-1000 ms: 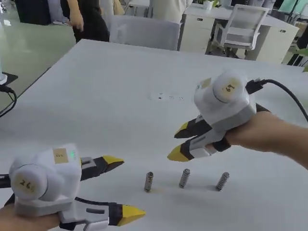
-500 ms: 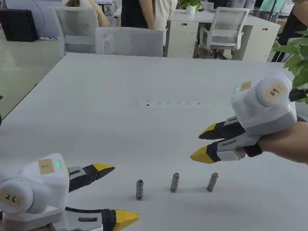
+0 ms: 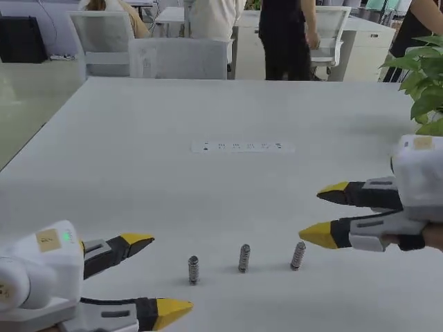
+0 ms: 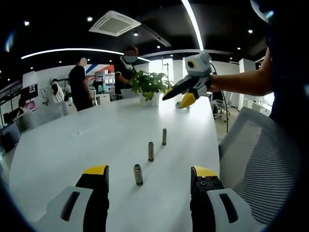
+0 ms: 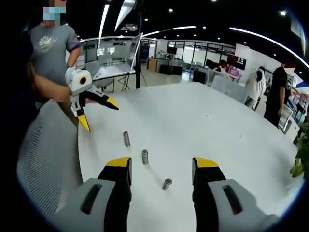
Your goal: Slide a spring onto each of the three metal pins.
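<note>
Three small metal springs stand upright in a row on the white table: left spring (image 3: pixel 193 270), middle spring (image 3: pixel 243 257), right spring (image 3: pixel 298 255). I cannot make out the pins inside the coils. My left gripper (image 3: pixel 154 274) is open at the lower left, with its yellow tips a little left of the row. My right gripper (image 3: pixel 324 211) is open at the right, just above and right of the right spring. In the left gripper view the springs (image 4: pixel 150 151) line up ahead between my open jaws, and the right gripper (image 4: pixel 177 99) hovers beyond. In the right gripper view the springs (image 5: pixel 145 156) lie ahead, with the left gripper (image 5: pixel 100 116) past them.
A socket strip (image 3: pixel 242 146) is set flush in the table's middle. Grey chairs (image 3: pixel 178 59) stand at the far edge, with people behind them. A green plant (image 3: pixel 426 83) is at the right edge. A mesh chair back (image 4: pixel 260 159) is beside the table's near side.
The head camera has shifted. My right gripper has moved right, from above the row's left half to beyond the right spring. My left gripper has drawn back slightly. Both stay open.
</note>
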The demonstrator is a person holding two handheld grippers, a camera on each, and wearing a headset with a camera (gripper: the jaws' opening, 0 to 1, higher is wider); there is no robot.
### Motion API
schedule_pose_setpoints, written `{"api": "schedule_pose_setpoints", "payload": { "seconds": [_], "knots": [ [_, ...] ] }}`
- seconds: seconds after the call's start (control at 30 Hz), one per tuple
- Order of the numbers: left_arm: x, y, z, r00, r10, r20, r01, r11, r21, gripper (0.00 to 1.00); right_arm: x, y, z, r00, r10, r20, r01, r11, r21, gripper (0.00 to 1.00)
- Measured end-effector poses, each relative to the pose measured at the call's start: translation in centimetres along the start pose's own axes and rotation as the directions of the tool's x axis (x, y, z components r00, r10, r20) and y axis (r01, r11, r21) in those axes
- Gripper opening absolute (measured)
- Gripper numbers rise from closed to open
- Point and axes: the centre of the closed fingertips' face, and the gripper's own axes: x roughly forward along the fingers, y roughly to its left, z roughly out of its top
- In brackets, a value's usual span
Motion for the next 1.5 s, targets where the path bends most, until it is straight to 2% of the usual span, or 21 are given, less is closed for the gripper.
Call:
{"api": "schedule_pose_setpoints", "payload": {
  "seconds": [0.27,0.37,0.5,0.57,0.67,0.77,1.0,1.3,1.5],
  "knots": [
    [-0.8,-0.2,0.0,0.9998,0.018,0.003,-0.018,1.0,-0.003,0.66,-1.2,0.8,-2.7,0.9963,-0.052,0.069,0.047,0.997,0.067,0.6],
    [-1.1,-0.5,0.0,0.9997,0.023,-0.002,-0.023,1.0,-0.004,0.66,-1.6,0.9,-3.7,0.9939,-0.072,0.083,0.064,0.993,0.098,0.64],
    [-1.2,-0.9,0.0,0.9996,0.026,-0.004,-0.026,1.0,-0.005,0.66,-1.7,1.0,-5.1,0.993,-0.093,0.073,0.085,0.991,0.105,0.72],
    [-1.3,-1.1,0.0,0.9996,0.029,-0.004,-0.029,1.0,-0.01,0.66,-1.9,1.0,-5.1,0.9891,-0.112,0.096,0.099,0.986,0.132,0.79],
    [-1.3,-1.5,-0.1,0.9995,0.03,-0.004,-0.03,0.999,-0.018,0.66,-2.0,1.0,-5.4,0.9867,-0.128,0.101,0.114,0.985,0.133,0.81],
    [-1.2,-1.7,-0.3,0.9995,0.031,-0.009,-0.031,0.999,-0.018,0.66,-2.0,1.3,-5.6,0.9862,-0.124,0.11,0.108,0.984,0.142,0.83],
    [-1.6,-1.2,-0.6,0.999,0.044,-0.011,-0.045,0.999,-0.028,0.68,-1.6,1.9,-6.9,0.9874,-0.115,0.108,0.097,0.982,0.16,0.88],
    [-1.5,-0.8,-1.3,0.9987,0.048,-0.019,-0.049,0.998,-0.035,0.68,-1.2,2.4,-6.8,0.9845,-0.109,0.137,0.084,0.981,0.176,0.95],
    [-1.5,-0.4,-2.3,0.9983,0.052,-0.026,-0.054,0.997,-0.057,0.69,-0.9,2.5,-7.5,0.9863,-0.112,0.121,0.089,0.98,0.178,0.95]
  ]
}}
